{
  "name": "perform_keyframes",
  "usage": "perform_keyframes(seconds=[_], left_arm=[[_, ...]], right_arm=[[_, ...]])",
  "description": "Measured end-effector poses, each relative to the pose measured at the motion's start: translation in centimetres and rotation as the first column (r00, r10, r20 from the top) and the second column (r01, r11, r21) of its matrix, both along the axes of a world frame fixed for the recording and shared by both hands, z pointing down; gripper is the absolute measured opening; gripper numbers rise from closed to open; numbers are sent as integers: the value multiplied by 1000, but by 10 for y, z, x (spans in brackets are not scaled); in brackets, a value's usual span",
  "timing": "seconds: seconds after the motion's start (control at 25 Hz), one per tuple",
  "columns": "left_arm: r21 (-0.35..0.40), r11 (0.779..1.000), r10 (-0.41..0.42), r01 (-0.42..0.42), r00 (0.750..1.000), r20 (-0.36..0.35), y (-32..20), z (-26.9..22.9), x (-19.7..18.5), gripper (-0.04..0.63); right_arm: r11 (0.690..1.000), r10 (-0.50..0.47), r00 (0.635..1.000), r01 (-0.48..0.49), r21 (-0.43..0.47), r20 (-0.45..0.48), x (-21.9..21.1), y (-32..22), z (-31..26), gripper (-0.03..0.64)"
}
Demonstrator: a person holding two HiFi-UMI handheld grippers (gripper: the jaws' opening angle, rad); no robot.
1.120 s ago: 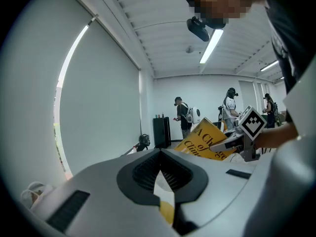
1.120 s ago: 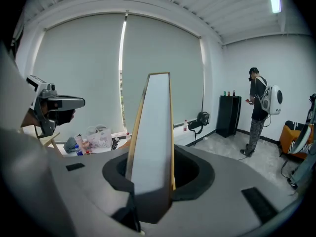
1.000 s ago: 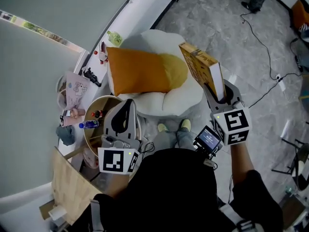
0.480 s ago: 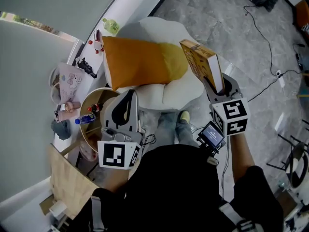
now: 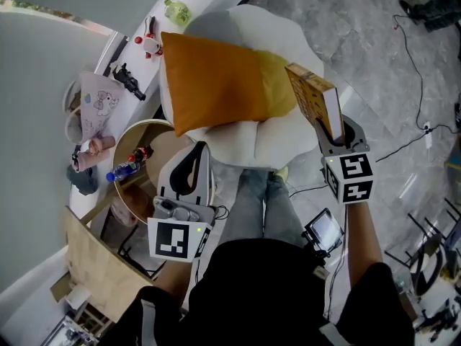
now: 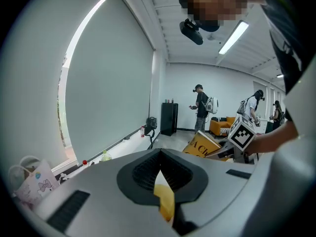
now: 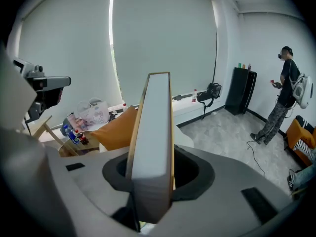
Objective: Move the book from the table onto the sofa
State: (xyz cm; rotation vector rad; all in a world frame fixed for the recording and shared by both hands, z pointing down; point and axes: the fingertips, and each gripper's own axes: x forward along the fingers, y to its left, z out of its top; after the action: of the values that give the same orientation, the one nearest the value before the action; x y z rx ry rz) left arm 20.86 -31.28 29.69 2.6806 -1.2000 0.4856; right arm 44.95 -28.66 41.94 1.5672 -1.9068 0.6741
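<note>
Right gripper [image 5: 335, 132] pinches the yellow hardcover book [image 5: 311, 98] by its lower end, upright, in the air over the edge of the white cushioned sofa [image 5: 288, 31], beside the orange cushion [image 5: 216, 81]. Left gripper [image 5: 194, 153]: jaws pressed together, empty. Pale printed bag [image 5: 97, 107]: contents hidden.

The white sofa [image 5: 295, 42] stands on the grey stone floor [image 5: 360, 20], and an orange cushion [image 5: 216, 85] lies across it. Just beside the sofa there is a round wooden table [image 5: 140, 135]. On it are a bottle [image 5: 124, 170] with a blue cap and some small dark bottles [image 5: 144, 152], close together. On the white ledge [image 5: 194, 2] along the wall stand a green toy [image 5: 176, 11] and a red and white figure [image 5: 150, 43]. A black cable [image 5: 420, 85] lies on the floor, well apart from the sofa.
</note>
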Motion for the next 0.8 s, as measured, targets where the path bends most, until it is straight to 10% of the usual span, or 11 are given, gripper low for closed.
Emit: perform_keyframes(seconds=[0.8], left_arm=[[-192, 977, -88, 91, 996, 23, -42, 191, -30, 6]], right_arm=[[969, 24, 1000, -18, -248, 21, -22, -62, 265, 152]])
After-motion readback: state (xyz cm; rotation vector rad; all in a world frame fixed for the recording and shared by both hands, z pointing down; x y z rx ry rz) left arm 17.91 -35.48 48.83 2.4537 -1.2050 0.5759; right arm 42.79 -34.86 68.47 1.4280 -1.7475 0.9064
